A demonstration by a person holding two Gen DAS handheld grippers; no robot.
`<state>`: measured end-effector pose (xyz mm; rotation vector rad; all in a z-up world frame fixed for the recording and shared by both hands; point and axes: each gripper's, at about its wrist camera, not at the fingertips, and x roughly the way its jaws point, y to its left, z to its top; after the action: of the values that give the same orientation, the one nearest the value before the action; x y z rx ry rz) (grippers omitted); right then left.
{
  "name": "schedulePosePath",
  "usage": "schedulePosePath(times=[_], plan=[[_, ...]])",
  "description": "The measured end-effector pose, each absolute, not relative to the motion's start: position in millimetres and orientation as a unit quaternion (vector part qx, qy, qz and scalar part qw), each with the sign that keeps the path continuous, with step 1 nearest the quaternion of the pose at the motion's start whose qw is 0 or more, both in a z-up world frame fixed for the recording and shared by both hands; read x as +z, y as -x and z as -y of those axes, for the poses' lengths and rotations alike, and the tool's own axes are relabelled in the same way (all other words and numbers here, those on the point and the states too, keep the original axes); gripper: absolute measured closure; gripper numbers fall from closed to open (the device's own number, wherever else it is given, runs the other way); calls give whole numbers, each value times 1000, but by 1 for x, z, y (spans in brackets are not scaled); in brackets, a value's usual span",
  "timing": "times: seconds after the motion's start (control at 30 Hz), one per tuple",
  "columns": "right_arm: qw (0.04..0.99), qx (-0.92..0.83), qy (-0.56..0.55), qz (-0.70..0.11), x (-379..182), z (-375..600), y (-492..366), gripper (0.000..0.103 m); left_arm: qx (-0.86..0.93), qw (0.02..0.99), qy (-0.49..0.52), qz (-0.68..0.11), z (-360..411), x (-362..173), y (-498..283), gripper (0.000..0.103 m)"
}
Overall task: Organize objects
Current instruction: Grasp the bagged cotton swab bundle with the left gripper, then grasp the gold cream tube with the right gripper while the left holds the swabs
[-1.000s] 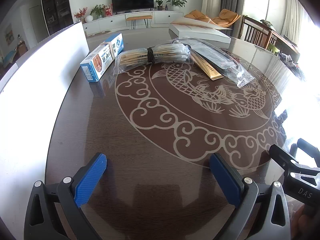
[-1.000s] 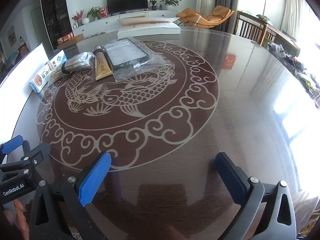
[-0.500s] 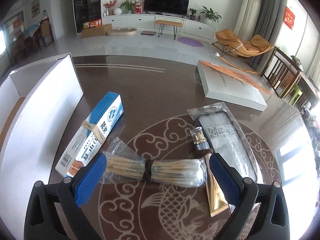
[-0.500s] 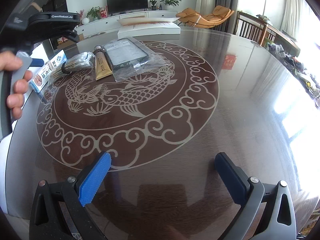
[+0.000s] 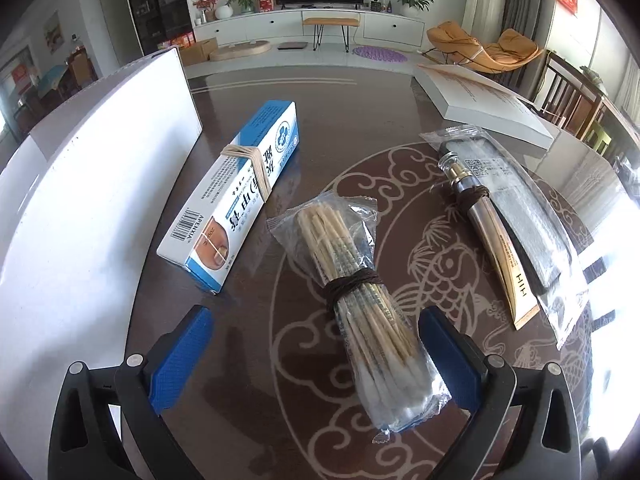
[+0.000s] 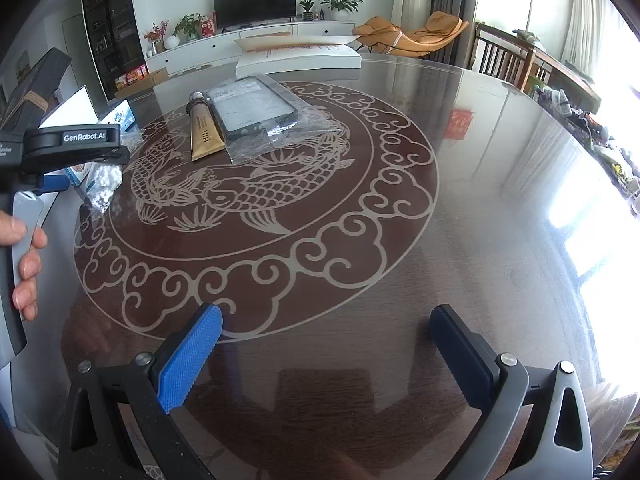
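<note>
My left gripper [image 5: 316,356] is open low over the table, its blue pads either side of the near end of a bagged bundle of cotton swabs [image 5: 360,304] tied with a dark band. Left of the bundle lies a blue-and-white box [image 5: 236,188] with rubber bands round it. To the right are a gold tube [image 5: 496,248] and a bagged dark case [image 5: 520,212]. My right gripper [image 6: 324,356] is open over bare table near the front edge, holding nothing. In the right wrist view the tube [image 6: 204,132] and the bagged case [image 6: 256,108] lie far ahead, and the left gripper's body [image 6: 72,148] shows at the left.
A tall white box wall [image 5: 88,184] stands along the left of the table. A flat white box [image 5: 484,100] lies at the far side. The round dark table [image 6: 480,200] with a fish pattern has free room on its right half. A hand [image 6: 24,260] grips the left handle.
The left gripper has swung and come down closer to the swab bundle, which now lies lengthwise between its open pads. The right gripper has not moved.
</note>
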<state>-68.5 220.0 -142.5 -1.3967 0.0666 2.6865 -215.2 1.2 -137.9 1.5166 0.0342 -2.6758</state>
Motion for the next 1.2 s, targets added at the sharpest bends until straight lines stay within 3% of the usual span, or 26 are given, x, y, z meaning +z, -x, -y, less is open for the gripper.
schedulePosePath(times=[0.07, 0.1, 0.13, 0.17, 0.23, 0.43, 0.57, 0.6, 0.63, 0.7, 0.9, 1.13, 1.2], plan=[[56, 886, 460, -22, -143, -220, 69, 0, -867, 31, -497, -16, 0, -139, 223, 0], [56, 886, 460, -22, -143, -220, 69, 0, -867, 29, -497, -21, 1, -140, 226, 6], [56, 886, 460, -22, -143, -220, 68, 0, -866, 22, -499, -25, 1, -141, 228, 29], [56, 886, 460, -22, -143, -220, 69, 0, -865, 15, -501, -25, 0, -142, 226, 38], [56, 886, 460, -22, -143, -220, 68, 0, -871, 7, -491, -6, -7, -140, 219, 70], [56, 886, 461, -22, -143, -220, 68, 0, -876, -31, -482, -4, -8, -139, 152, 74], [56, 886, 461, -22, -143, -220, 68, 0, -882, -27, -471, 5, 3, -140, 106, 69], [56, 886, 461, -22, -143, -220, 68, 0, -883, -28, -469, 13, 4, -141, 102, 57], [56, 886, 461, -22, -143, -220, 68, 0, -882, -30, -470, 22, 5, -143, 100, 34], [55, 886, 461, -22, -143, -220, 69, 0, -882, -34, -470, 26, 11, -148, 100, 14], [33, 878, 478, -4, -139, -217, 83, 0, -887, -42, -460, 24, 19, -151, 99, 6], [-85, 895, 434, 54, -85, -150, 187, 2, -884, -53, -464, 31, 15, -152, 99, 0], [-100, 882, 455, 76, -89, -128, 225, 20, -884, -54, -464, 31, 15, -152, 99, 0]])
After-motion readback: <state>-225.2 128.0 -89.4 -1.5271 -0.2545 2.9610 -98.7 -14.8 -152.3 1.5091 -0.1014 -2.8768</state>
